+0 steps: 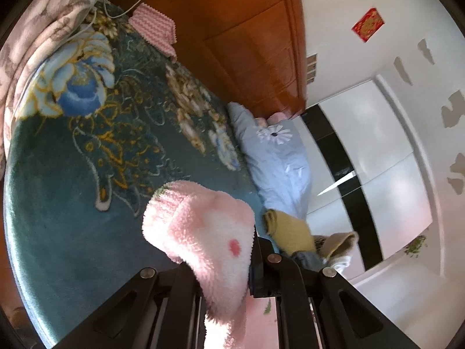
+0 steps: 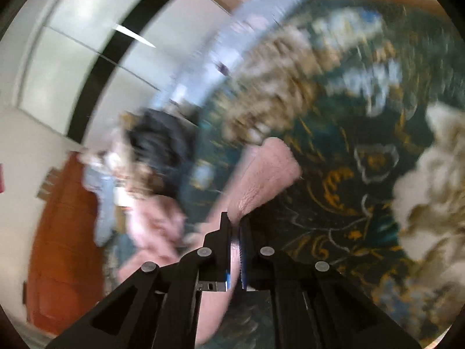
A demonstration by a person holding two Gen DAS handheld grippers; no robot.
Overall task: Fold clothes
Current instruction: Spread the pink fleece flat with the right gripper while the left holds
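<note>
My left gripper is shut on a fluffy pink and white garment, which hangs over the left finger above the dark green floral blanket. In the blurred right wrist view, my right gripper is shut on a pink cloth that rises from between the fingers over the same blanket. More pink cloth shows left of the fingers.
A light blue garment, a yellow garment and a beige one lie at the bed's edge. A folded pink striped cloth lies far back by a wooden door. A floral quilt lies at the left. A dark garment and a cream fluffy item lie on the bed.
</note>
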